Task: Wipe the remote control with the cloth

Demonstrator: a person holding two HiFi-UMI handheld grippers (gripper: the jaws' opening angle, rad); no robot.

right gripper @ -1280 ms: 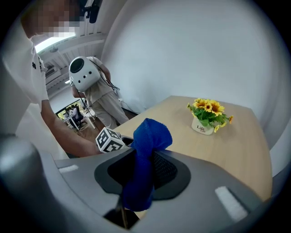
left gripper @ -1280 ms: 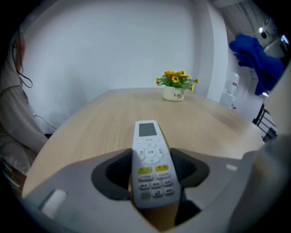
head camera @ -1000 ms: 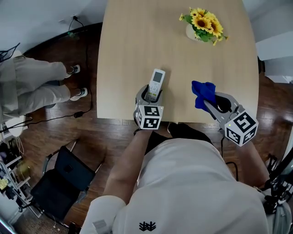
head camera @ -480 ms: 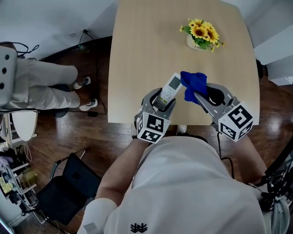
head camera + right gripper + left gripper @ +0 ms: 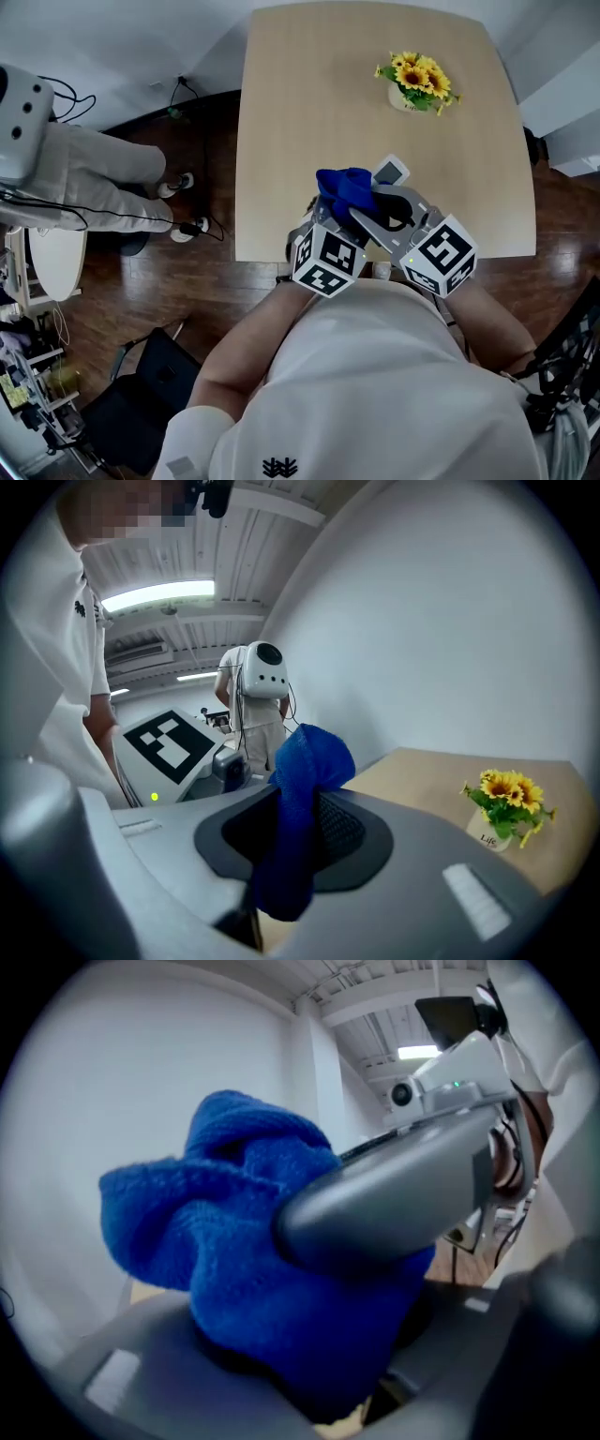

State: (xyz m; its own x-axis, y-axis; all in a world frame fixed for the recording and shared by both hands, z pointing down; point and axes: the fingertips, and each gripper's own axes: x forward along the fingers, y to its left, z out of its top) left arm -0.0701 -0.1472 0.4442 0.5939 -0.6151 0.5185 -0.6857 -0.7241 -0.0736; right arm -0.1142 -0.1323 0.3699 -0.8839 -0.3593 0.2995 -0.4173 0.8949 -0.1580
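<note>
- Cloth: blue terry cloth [image 5: 345,186], looped nap, bunched into soft folds. It sits above the near edge of the pale wooden table [image 5: 309,112], draped over the remote.
- Remote: slim white plastic remote control [image 5: 391,171]. Only its squared far end shows, poking out past the cloth towards the table's middle. The rest is covered.
- Your left gripper [image 5: 319,220], smooth grey plastic, is closed on the remote's near end and holds it clear of the tabletop. In the left gripper view the cloth and one rounded grey jaw of the other gripper fill the frame and hide the remote.
- Your right gripper [image 5: 367,217] has its jaws pinched together on a fold of the cloth. In the right gripper view the cloth rises from the ribbed dark pads as a twisted blue column.
- The two black-and-white marker cubes [image 5: 328,261] sit side by side just off the table's near edge.
- Yellow sunflowers in a small white pot [image 5: 415,80] stand towards the table's far right, well apart from the grippers.
- Off the table's left side: a person in light trousers [image 5: 103,178] and dark cables on the wood floor.
- Off its near-left corner: a dark chair [image 5: 141,398].
</note>
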